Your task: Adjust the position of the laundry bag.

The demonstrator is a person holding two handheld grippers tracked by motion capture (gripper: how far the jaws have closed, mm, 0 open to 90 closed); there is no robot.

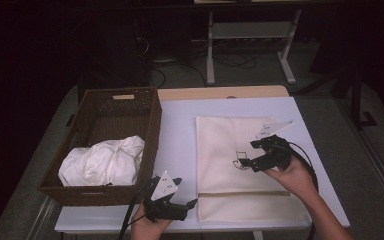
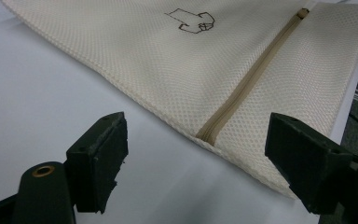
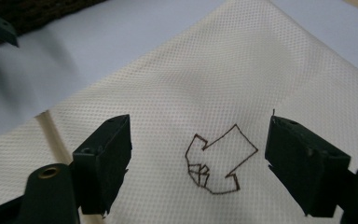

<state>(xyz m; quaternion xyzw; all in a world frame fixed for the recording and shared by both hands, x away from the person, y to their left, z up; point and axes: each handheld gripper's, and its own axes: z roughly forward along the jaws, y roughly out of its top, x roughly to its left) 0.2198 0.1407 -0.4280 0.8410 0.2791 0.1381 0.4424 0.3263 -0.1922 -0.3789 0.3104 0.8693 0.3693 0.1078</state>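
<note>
A cream mesh laundry bag lies flat on the white table, with a tan zipper across its near end and a small dark stitched outline near its middle. My left gripper stands open by the bag's near left corner, where the zipper end lies between its jaws. My right gripper is open just above the bag's middle, its jaws on either side of the stitched outline. A white crumpled cloth lies in the brown wicker basket.
The wicker basket takes up the table's left side. The white table runs between basket and bag. A strip of bare wood shows at the far edge. White desk legs and cables stand on the floor beyond.
</note>
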